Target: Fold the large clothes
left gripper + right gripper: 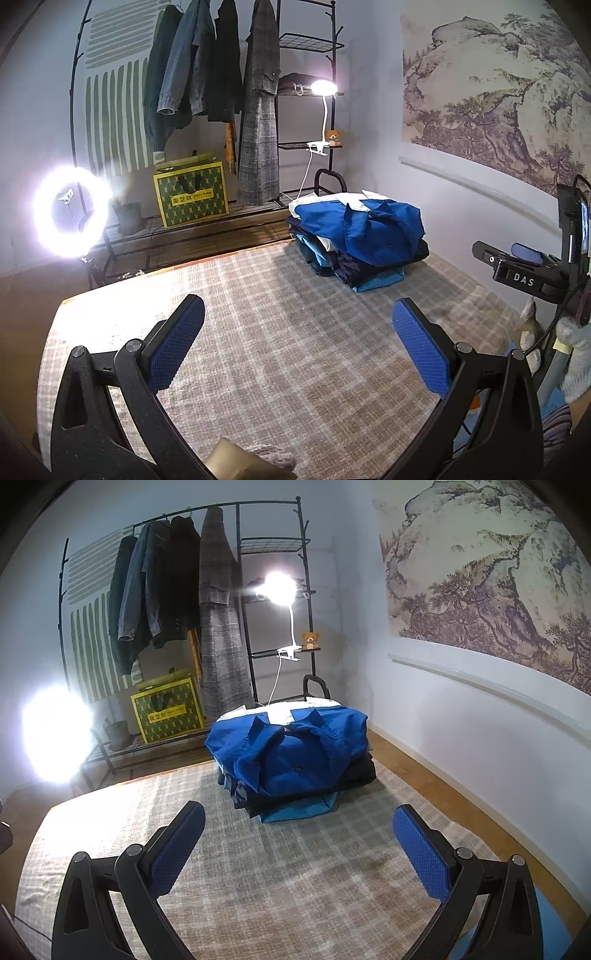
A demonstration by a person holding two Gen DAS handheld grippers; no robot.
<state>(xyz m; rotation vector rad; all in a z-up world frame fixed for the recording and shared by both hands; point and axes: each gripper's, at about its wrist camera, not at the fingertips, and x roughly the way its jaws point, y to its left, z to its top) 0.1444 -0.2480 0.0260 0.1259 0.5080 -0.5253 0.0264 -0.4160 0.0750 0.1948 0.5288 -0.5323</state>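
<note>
Left gripper (298,345): held above a plaid-covered bed surface (258,332), its blue-padded fingers (177,343) spread wide with nothing between them. Right gripper (298,849): likewise held over the plaid cover (277,867), fingers (421,853) spread wide and empty; part of its body, lettered "DAS", was seen at the right edge of the left wrist view, gripped by a hand in a light knitted glove (574,354). Stack of folded clothes (291,760): placed at the far end of the cover, well apart from both grippers, a bright blue jacket (365,230) lying on top, darker and lighter blue garments beneath it, white fabric behind. Clothes rack (306,92): black metal, set against the far wall, hung with several dark jackets and a grey checked coat (260,110). Yellow patterned bag (192,194) and a small potted plant (127,216): set on the rack's low shelf. Clip lamp (323,88), lit, and a small teddy bear (334,137): mounted on the shelving. Ring light (72,212): lit, at the left. Landscape wall hanging (487,576): fixed on the right wall.
</note>
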